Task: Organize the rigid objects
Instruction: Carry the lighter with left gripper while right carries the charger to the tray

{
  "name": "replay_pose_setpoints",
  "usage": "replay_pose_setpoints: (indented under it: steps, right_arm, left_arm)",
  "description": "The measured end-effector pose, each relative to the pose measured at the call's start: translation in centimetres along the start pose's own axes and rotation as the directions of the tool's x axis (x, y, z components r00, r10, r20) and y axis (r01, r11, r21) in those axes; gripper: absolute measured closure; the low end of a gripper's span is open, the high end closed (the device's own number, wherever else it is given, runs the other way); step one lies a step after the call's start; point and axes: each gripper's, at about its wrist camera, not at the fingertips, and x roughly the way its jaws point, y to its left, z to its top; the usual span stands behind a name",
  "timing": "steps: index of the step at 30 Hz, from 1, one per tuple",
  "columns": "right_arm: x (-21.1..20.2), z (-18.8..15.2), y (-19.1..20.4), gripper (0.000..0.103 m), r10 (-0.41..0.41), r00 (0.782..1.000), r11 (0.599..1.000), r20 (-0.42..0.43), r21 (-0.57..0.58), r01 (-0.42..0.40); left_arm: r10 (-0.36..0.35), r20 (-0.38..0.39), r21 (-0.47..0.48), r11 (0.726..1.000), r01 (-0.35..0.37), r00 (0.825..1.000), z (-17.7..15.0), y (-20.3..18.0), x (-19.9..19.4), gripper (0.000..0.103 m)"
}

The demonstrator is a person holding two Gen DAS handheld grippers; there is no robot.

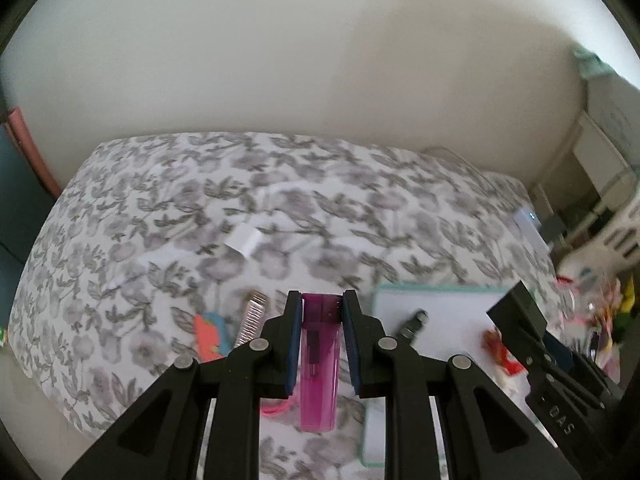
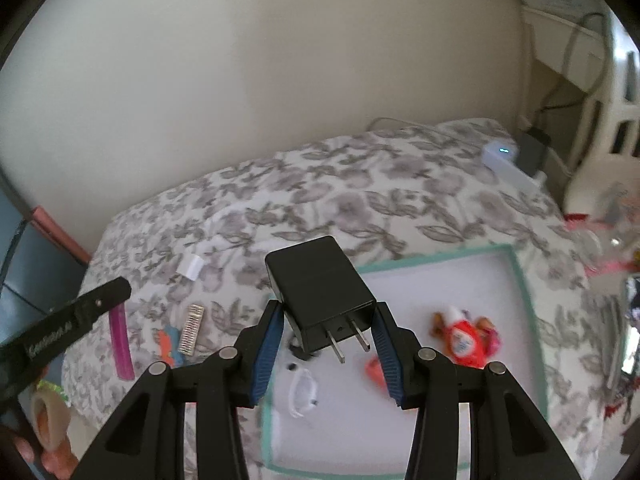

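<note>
- A translucent purple lighter (image 1: 319, 364) is clamped lengthwise in the left claw (image 1: 320, 300), whose blue-padded fingers are closed against its sides, above the floral-covered bed (image 1: 168, 208).
- A black plug adapter (image 2: 320, 292) is gripped between the fingers of the right claw (image 2: 326, 310), its two metal prongs pointed back toward the camera.
- The adapter is held over the near-left part of a white tray with a teal rim (image 2: 520, 280), which lies on the bed.
- Inside the tray an orange-and-white packet (image 2: 464, 338) and a small white loop (image 2: 304, 396) are seen.
- Left of the tray, a metallic ribbed strip (image 2: 192, 330) and an orange-and-blue piece (image 2: 168, 346) are laid on the bedcover.
- A small white block (image 1: 243, 239) is seen farther back on the bed.
</note>
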Motion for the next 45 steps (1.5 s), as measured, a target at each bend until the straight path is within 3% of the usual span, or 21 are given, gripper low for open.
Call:
replay_pose_setpoints:
  steps: [14,20,25,32,45]
  right_arm:
    - [-2.2,-2.0,-1.9,0.055,-0.134,0.991,0.991,-0.018,0.007,0.134]
    - [0.1,-3.3,-2.4,0.055,-0.153,0.981,0.988,-0.117,-0.017,0.152]
    - [2.5,-4.4,-2.9,0.055,-0.174,0.963,0.985,-0.208,-0.037,0.170]
    - [4.7,-5.4,-3.3,0.055,-0.183,0.943,0.983,-0.279,-0.050,0.176]
    - [5.8,-5.6,-2.6,0.055,-0.228,0.929,0.973,-0.290,-0.113,0.203]
  left_arm:
    - [-0.046,-0.086,0.091,0.994,0.054,0.995,-4.2,-6.2,1.3,0.085]
    - [-0.007,-0.136,0.123,0.992,0.024,0.991,-5.7,-7.4,3.5,0.089]
    - [-0.030,-0.233,0.095,0.994,0.054,0.972,-6.6,-7.3,5.9,0.091]
    - [0.007,-0.252,0.087,0.996,0.015,0.968,-6.9,-6.6,6.7,0.091]
    - [0.026,-0.314,0.042,0.999,-0.013,0.949,-7.3,-5.0,8.7,0.091]
